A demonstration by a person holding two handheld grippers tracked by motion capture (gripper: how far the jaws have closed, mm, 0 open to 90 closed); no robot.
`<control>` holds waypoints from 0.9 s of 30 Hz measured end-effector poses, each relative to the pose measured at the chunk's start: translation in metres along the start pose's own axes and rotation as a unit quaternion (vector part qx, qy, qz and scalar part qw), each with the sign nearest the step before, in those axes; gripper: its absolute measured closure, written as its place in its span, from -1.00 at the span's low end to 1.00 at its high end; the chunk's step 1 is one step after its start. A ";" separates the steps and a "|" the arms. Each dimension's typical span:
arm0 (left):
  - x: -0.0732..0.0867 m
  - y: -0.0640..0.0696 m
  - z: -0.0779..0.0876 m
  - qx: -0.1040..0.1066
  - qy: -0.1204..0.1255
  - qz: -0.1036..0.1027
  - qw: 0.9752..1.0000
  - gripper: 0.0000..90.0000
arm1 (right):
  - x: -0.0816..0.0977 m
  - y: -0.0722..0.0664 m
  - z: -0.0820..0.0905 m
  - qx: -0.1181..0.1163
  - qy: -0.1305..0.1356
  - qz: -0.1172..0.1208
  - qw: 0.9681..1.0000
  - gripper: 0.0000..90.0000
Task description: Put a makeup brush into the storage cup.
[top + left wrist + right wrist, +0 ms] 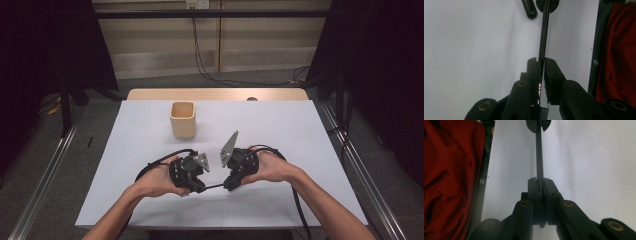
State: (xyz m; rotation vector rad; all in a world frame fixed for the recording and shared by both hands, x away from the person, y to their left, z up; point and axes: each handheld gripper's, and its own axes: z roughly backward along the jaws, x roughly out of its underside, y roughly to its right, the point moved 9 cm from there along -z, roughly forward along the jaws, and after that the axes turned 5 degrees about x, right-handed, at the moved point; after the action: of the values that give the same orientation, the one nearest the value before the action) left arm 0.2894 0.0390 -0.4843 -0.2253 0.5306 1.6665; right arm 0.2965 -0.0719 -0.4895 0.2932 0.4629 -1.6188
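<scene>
A thin black comb (215, 186) spans the short gap between my two grippers, low over the white table (280, 130) near its front edge. My left gripper (202, 189) is shut on one end, and comb teeth show low between its jaws in the left gripper view. There the comb (543, 37) runs from my left gripper (542, 60) up to the right gripper (547, 3). My right gripper (229, 187) is shut on the other end. In the right gripper view the comb (538, 155) runs from my right gripper (539, 180) to the left gripper (538, 125).
A tan square cup (182, 119) stands upright at the table's back middle, well beyond both hands. Cables trail from both grippers toward the front edge. A red garment (451, 175) lies past the table's near edge. Metal rails run along the floor on both sides.
</scene>
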 end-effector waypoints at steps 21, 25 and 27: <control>0.010 -0.018 0.008 -0.065 0.115 0.064 0.989 -0.20 | 0.005 0.000 0.003 0.005 0.020 -0.017 1.000 0.92; 0.012 -0.020 0.011 -0.086 0.127 0.075 0.985 -0.48 | 0.007 0.001 0.005 0.008 0.024 -0.023 0.999 0.92; 0.013 -0.021 0.012 -0.093 0.138 0.081 0.983 -0.57 | 0.007 0.001 0.006 0.011 0.028 -0.025 0.999 0.92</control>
State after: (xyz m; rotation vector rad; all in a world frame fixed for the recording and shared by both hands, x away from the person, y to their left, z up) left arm 0.3093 0.0579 -0.4841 -0.5704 0.6127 1.8580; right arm 0.2969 -0.0815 -0.4872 0.3467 0.4983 -1.6678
